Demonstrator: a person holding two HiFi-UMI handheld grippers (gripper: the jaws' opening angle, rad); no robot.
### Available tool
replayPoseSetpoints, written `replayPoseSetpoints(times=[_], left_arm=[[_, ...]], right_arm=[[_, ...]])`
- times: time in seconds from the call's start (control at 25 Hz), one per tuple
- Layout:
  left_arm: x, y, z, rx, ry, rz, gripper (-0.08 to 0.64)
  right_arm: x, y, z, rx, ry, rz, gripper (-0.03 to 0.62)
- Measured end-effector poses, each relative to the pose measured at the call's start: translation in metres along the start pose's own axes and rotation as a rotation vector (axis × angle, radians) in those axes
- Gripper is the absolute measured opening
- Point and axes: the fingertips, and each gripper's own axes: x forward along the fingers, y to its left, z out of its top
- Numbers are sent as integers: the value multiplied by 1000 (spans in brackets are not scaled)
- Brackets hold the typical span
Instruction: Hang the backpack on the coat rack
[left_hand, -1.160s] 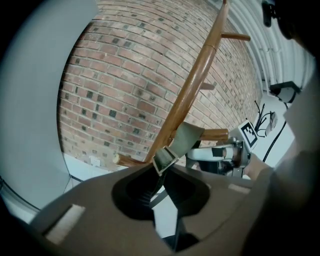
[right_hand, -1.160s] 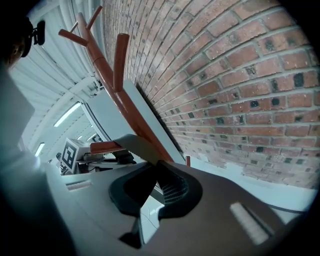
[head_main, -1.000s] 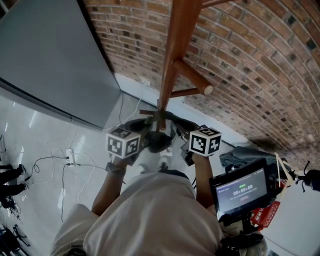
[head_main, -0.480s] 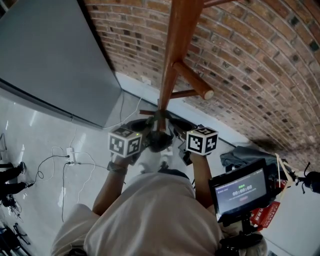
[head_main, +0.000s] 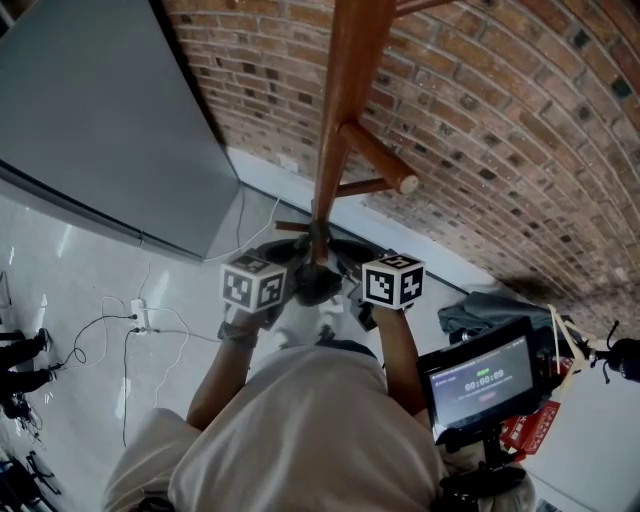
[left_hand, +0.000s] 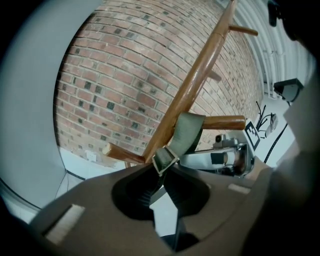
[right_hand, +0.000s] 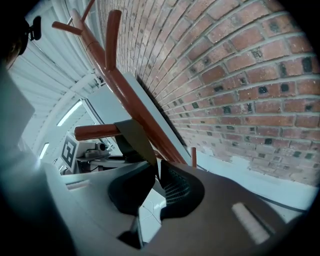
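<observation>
The floor (head_main: 90, 270) under the person is glossy white, with thin cables (head_main: 130, 325) trailing across it. A rough red brick wall (head_main: 500, 120) stands behind and a flat grey panel (head_main: 90, 120) to the left. The coat rack (head_main: 345, 90) is smooth, round, varnished wood: a slim pole with blunt pegs angling off it. Olive webbing, the backpack's strap (left_hand: 187, 132), is draped over one peg (left_hand: 225, 121), with a square metal buckle (left_hand: 165, 159) at its lower end. The left gripper (left_hand: 163, 169) is pinched tight on the strap at the buckle, and the right gripper (right_hand: 157, 169) nips the webbing on its own side (edge-on between ribbed pads). The dark backpack (head_main: 318, 285) sits low between the two, close against the pole. The floor lies open on the left, while a lit screen (head_main: 480, 380) crowds the right.
</observation>
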Motion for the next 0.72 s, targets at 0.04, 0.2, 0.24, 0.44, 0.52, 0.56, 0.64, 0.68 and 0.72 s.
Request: replayPoseSetpoints(times=[0.04,0.2,0.24,0.44,0.52,0.56,0.64,0.68,0.72], left_arm=[[1,-1,-1,1,3,-6,44],[7,-6,-6,14,5,-30,44],[8,-6,-6,16,4,-33,44],[10,-9,-7,20,5,-45,44],[12,-10,-9,21,8,-50,44],[13,-11,-9,21,8,-53,44],[15,-11,-10,23,5,-57,46],[15,-11,-10,24,4,-56,46],[15,-10,-10,25,3,-54,46]], right_arm=[[1,0,-1,-4,2,-3,32],[4,2,-4,-37,10,-21,32],[4,2,-5,-42,12,-25,32],[5,4,-5,-49,14,-36,32],[7,5,-6,-48,15,-41,32],[7,5,-6,-47,15,-44,33],[7,4,-6,-42,10,-51,35],[7,4,-6,-41,8,-53,35],[6,4,-5,-40,7,-54,37]])
